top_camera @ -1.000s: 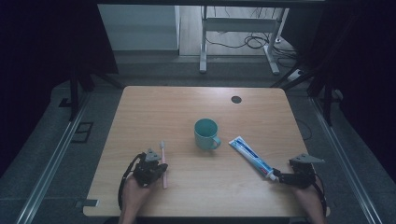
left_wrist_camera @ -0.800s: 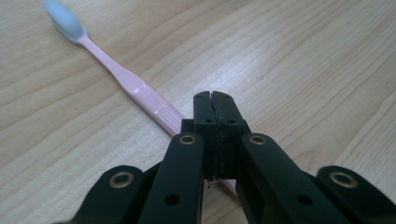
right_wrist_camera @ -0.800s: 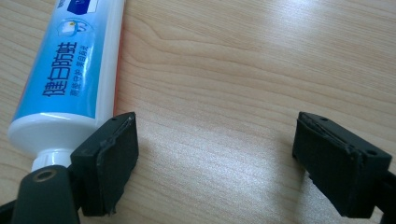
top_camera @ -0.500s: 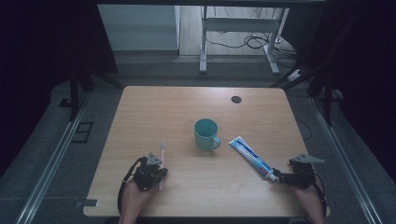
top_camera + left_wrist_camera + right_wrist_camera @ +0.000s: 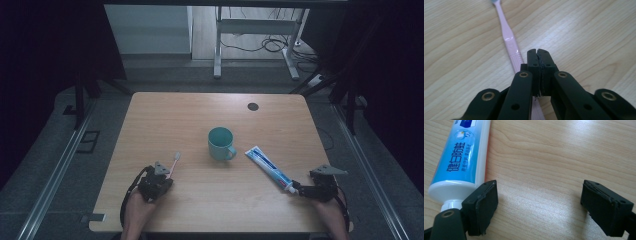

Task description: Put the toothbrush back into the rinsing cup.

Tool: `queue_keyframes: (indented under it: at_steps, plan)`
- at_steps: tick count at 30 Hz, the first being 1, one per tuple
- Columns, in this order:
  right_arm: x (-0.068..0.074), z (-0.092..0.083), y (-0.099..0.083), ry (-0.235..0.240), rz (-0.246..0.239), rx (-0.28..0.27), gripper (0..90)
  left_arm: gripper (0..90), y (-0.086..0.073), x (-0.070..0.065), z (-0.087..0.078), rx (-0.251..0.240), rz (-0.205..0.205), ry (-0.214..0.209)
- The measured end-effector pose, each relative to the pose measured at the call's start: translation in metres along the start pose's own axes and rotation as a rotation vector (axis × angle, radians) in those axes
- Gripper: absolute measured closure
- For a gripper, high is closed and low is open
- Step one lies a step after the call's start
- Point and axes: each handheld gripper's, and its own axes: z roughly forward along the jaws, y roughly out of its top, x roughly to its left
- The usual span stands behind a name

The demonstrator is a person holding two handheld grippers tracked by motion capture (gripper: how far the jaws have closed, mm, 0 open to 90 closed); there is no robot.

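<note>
A wooden desk (image 5: 165, 115) carries a teal mug (image 5: 221, 143) at its centre, a toothpaste tube (image 5: 267, 167) to its right and a pink toothbrush (image 5: 173, 162) to its left, seemingly laid out for loading the mug. The left claw (image 5: 538, 53) is pressed shut on nothing, the toothbrush handle running just beside and under it. The right claw (image 5: 539, 207) stands wide open and empty, its left pad near the tube's cap end.
</note>
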Motion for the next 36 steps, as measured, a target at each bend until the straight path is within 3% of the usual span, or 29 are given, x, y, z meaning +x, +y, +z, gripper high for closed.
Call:
queue_keyframes:
  at_steps: [6,17,27,36]
  plan:
    - [0.000,0.000,0.000,0.000,0.000,-0.001,14.2,88.2,-0.002,0.010,-0.001,0.005,-0.008,0.018]
    - [0.000,0.000,0.000,0.000,-0.001,0.000,14.2,85.6,0.005,0.015,-0.010,0.007,-0.002,-0.001]
    - [0.000,0.000,0.000,0.001,-0.002,0.001,14.2,76.3,0.010,0.024,-0.011,0.094,-0.003,0.002]
    - [0.000,0.000,0.000,0.000,-0.002,0.001,14.2,69.7,0.024,0.031,-0.007,0.206,-0.009,-0.001]
